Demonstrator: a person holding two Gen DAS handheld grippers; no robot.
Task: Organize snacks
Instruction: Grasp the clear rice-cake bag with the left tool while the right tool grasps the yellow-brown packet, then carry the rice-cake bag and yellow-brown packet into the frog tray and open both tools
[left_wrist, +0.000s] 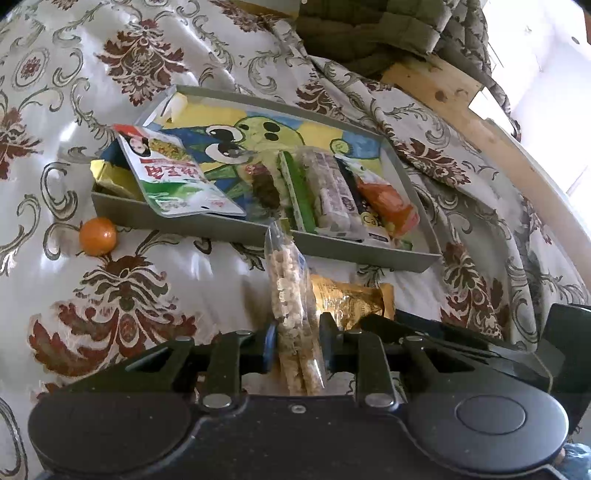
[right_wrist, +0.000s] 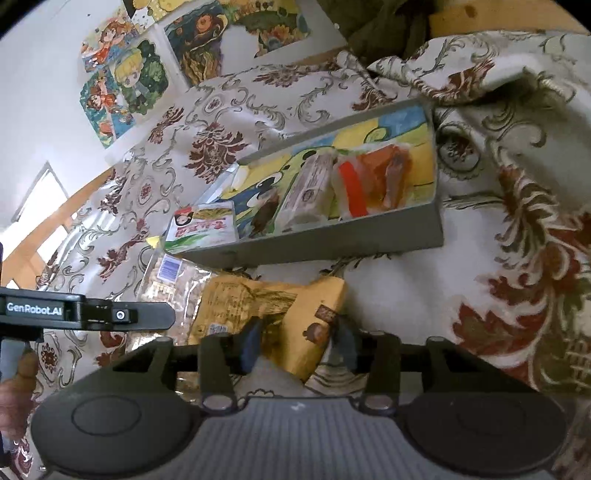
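Left claw (left_wrist: 297, 341): narrow gap, both pads pressed against a clear bag of puffed cereal bites (left_wrist: 290, 295), which stands upright between them in the lower centre of the left wrist view.
Right claw (right_wrist: 295, 341): about half open, straddling the near corner of a yellow snack pouch (right_wrist: 266, 306); the pads do not look to be squeezing it, though I cannot be sure about contact on the right-hand side.
Where the snacks are: the pouch lies flat on the patterned bedspread (left_wrist: 155, 280), just below the grey tray (left_wrist: 192, 223); the cereal bag rises beside it, its top reaching the tray's near wall.
Tray contents: a green-and-white packet (left_wrist: 173, 173) leans over the left rim, and a row of wrapped bars and an orange packet (left_wrist: 391, 203) lies at the right end.
Loose item: a small orange fruit (left_wrist: 98, 236) sits on the bedspread just outside the tray's left corner.
Handling: both bags seem light, crinkly and slippery; the contents would likely crush, so a gentle grip on a sealed edge or corner suits best.
Hard to read: the cereal bag's lower end is hidden behind the left claw's body; a gold wrapper (left_wrist: 110, 177) under the leaning packet is mostly covered; the pouch print is blurred.
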